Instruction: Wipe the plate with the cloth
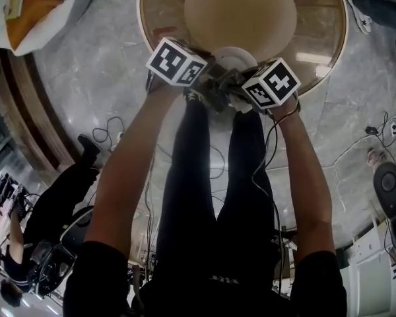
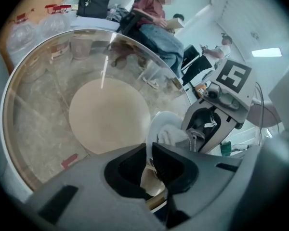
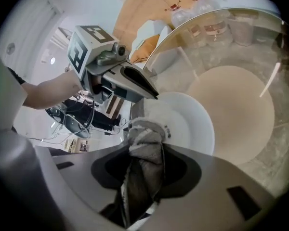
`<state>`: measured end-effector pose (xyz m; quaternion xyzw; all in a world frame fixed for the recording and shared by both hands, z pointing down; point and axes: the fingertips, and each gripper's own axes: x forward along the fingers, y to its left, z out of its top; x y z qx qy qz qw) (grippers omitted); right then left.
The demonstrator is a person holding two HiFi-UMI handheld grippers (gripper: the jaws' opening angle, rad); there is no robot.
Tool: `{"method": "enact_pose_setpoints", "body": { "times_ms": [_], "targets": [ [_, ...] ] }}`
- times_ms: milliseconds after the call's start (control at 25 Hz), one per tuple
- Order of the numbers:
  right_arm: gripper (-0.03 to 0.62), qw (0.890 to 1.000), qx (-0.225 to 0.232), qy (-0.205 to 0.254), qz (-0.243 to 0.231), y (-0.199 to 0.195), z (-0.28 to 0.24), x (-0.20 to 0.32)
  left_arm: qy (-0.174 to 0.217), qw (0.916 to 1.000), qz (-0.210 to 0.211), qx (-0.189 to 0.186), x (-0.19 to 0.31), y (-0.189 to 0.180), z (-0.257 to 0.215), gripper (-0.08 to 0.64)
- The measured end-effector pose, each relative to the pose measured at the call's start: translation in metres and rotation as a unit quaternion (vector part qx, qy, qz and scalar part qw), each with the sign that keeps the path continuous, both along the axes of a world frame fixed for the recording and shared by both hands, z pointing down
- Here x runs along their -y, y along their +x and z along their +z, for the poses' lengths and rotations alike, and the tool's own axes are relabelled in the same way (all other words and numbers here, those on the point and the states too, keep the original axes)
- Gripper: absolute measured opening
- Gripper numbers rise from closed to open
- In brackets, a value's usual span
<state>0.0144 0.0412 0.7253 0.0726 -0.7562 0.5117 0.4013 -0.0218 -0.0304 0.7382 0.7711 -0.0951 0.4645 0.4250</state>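
Note:
A white plate (image 1: 236, 57) is held on edge above the near rim of the round glass table (image 1: 145, 25). My left gripper (image 1: 204, 88) is shut on the plate's rim; in the left gripper view its jaws (image 2: 150, 150) pinch the plate (image 2: 156, 126) edge-on. My right gripper (image 3: 144, 148) is shut on a bunched grey-white cloth (image 3: 144, 131), which presses against the face of the plate (image 3: 190, 124). The left gripper view shows the same cloth (image 2: 173, 134) against the plate, with the right gripper (image 2: 202, 129) behind it. The left gripper (image 3: 120, 81) clamps the rim from the upper left.
A tan disc (image 1: 241, 12) shows under the glass top. Cables (image 1: 112, 134) lie on the marble floor by my legs. A white bag with orange contents (image 1: 33, 5) sits at the far left. A seated person (image 2: 154, 28) is beyond the table.

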Motion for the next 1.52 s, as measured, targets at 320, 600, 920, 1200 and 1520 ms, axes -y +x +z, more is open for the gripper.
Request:
{"method": "enact_pose_setpoints", "body": {
  "times_ms": [320, 600, 920, 1200, 1520],
  "targets": [
    [0.146, 0.999, -0.019, 0.039, -0.012, 0.021, -0.004, 0.032, 0.008, 0.9997, 0.019, 0.013, -0.001, 0.003, -0.001, 0.035],
    [0.146, 0.994, -0.025, 0.027, 0.107, 0.054, -0.012, 0.033, 0.001, 1.0, 0.007, 0.006, -0.003, -0.006, -0.005, 0.034],
    [0.144, 0.995, -0.027, -0.012, 0.094, 0.047, -0.018, -0.022, 0.015, 0.9996, 0.005, 0.022, -0.006, 0.003, -0.013, 0.034],
    [0.145, 0.999, -0.007, -0.023, 0.048, 0.021, -0.004, -0.011, 0.087, 0.9956, 0.02, 0.028, 0.034, 0.02, -0.002, 0.035],
    [0.146, 0.999, -0.03, 0.019, -0.015, 0.02, -0.011, 0.035, 0.039, 0.9968, 0.033, 0.061, 0.018, -0.003, -0.005, 0.035]
  ]
}}
